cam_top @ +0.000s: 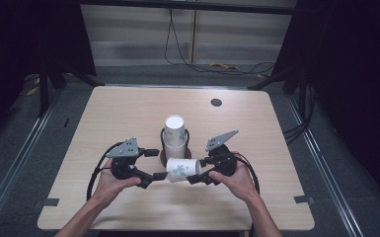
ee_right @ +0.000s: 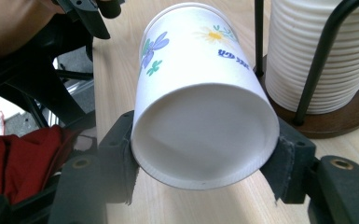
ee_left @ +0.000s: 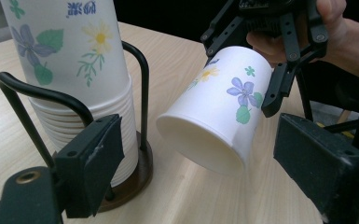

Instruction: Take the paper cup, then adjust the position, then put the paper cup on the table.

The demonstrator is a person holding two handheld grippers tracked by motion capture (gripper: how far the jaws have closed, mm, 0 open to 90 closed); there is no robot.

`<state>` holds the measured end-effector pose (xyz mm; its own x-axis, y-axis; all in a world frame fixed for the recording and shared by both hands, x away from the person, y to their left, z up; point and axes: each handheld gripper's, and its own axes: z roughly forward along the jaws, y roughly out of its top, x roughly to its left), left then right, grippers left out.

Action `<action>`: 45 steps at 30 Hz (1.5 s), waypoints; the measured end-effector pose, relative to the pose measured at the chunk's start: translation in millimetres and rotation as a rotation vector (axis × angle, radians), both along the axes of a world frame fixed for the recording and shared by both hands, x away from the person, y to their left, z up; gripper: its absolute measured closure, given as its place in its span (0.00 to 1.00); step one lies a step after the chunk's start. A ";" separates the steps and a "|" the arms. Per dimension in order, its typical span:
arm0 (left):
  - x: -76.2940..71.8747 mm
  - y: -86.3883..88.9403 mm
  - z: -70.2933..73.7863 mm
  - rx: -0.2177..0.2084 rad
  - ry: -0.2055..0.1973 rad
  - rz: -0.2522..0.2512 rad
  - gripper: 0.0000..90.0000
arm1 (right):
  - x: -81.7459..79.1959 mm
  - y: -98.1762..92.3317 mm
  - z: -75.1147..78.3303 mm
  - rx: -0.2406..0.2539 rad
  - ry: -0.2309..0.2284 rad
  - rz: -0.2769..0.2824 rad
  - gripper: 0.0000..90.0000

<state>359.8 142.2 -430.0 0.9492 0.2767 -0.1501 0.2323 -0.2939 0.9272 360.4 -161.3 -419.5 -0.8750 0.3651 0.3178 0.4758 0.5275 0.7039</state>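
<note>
Clamped in the right hand-held gripper [ee_right: 205, 182], the paper cup [ee_right: 205, 107] may crumple; left hand-held gripper [ee_left: 205, 163], jaws apart, waits beside it.

High view looks down on the table [cam_top: 128, 113] from afar; both gripper views sit close, sharing the paper cup [ee_left: 214, 107]

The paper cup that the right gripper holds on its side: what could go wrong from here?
1. The right gripper clamps the thin paper cup near its base, so hard pressure might dent it.
2. The left gripper stands open around the cup's rim; closing there might crush the rim.
3. The cup stack in its wire holder is close, so a sideways move might knock it.
</note>
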 end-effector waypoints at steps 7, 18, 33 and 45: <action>0.6 -1.2 -1.8 -0.012 0.012 -0.006 0.17 | 0.1 -2.2 0.4 0.026 -0.013 -0.009 0.41; 1.0 0.1 -0.4 -0.043 0.016 -0.004 0.17 | -1.4 -4.4 1.8 0.056 -0.038 -0.022 0.41; -1.9 -1.5 4.0 -0.066 0.012 -0.016 0.17 | -5.2 -8.5 8.3 0.125 -0.078 -0.037 0.41; -1.9 -0.7 4.9 -0.073 0.010 -0.023 0.17 | -4.8 -5.2 7.8 0.154 -0.079 -0.030 0.41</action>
<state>357.9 141.6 -425.1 0.9536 0.2426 -0.1784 0.2353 -0.2305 0.9442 355.6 -166.4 -411.7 -0.8890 0.3435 0.3028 0.4296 0.3969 0.8111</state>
